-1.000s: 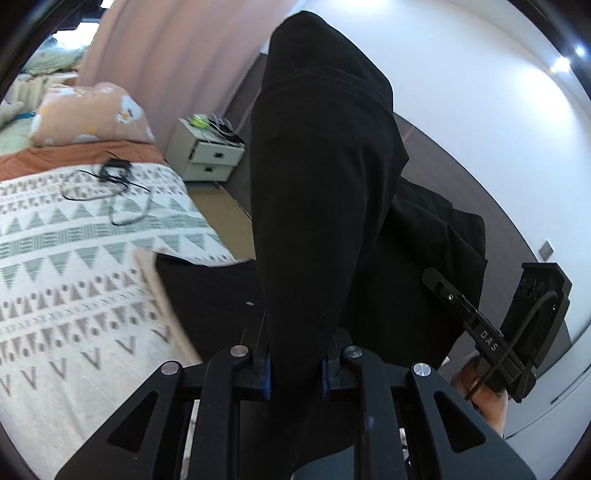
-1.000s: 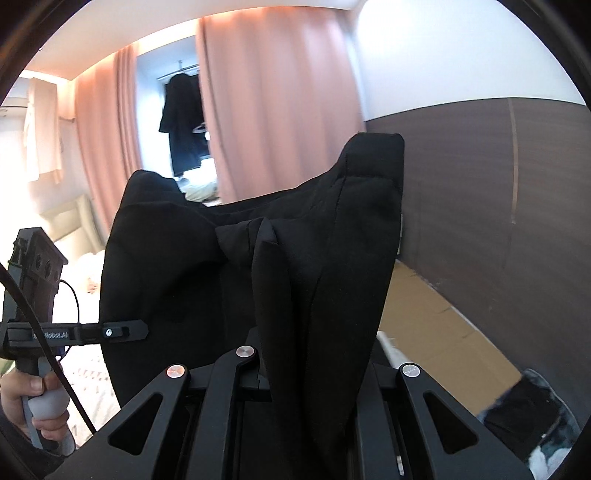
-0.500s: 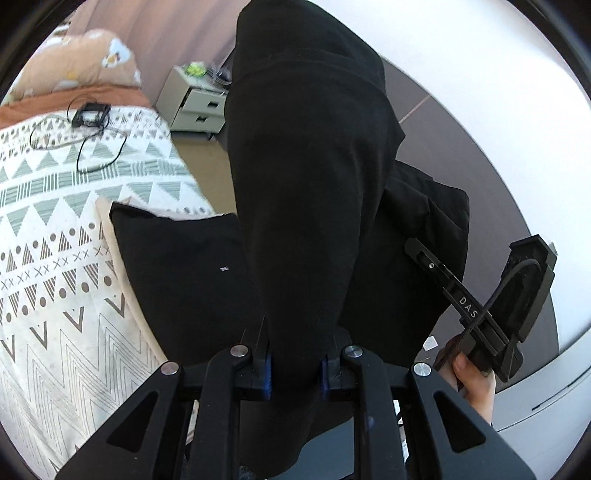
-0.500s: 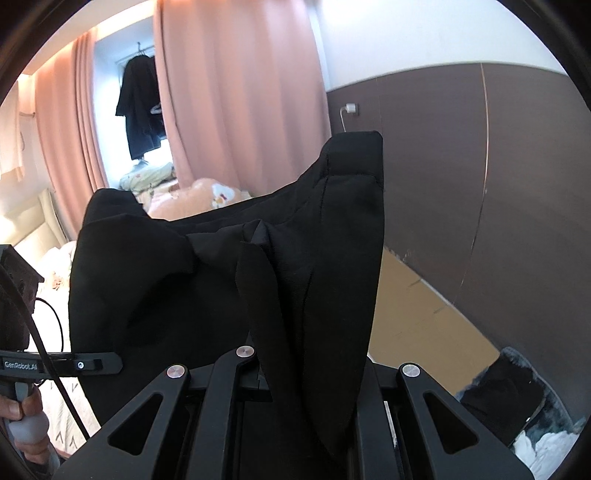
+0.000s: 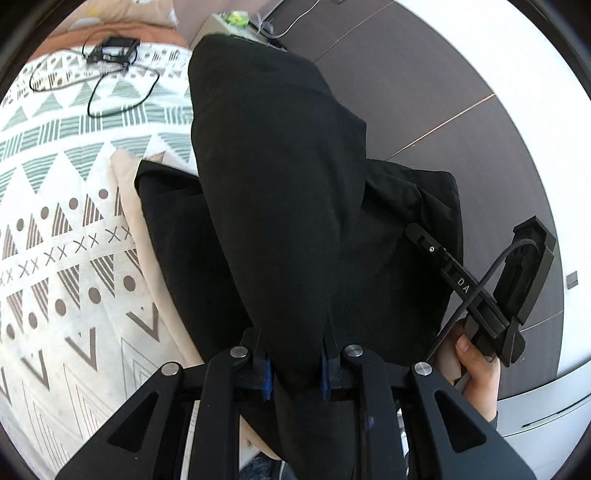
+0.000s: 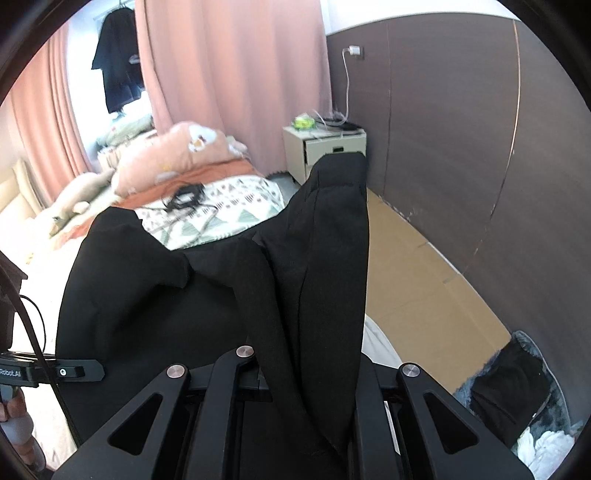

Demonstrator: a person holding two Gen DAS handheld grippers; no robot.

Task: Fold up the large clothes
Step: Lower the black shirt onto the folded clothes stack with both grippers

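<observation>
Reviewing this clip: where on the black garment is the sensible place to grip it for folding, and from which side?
Grip the black garment at its top edge, one corner per gripper, from the near side. The left gripper and right gripper are each shut on a bunched end there, so the cloth hangs spread between them over the patterned bedspread, ready to lay flat.

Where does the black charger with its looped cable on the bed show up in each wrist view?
Left wrist: the charger lies at the upper left, on the patterned bedspread.
Right wrist: it sits left of centre, above the black garment.
Shared landmark: the white nightstand, top centre in the left view.
</observation>
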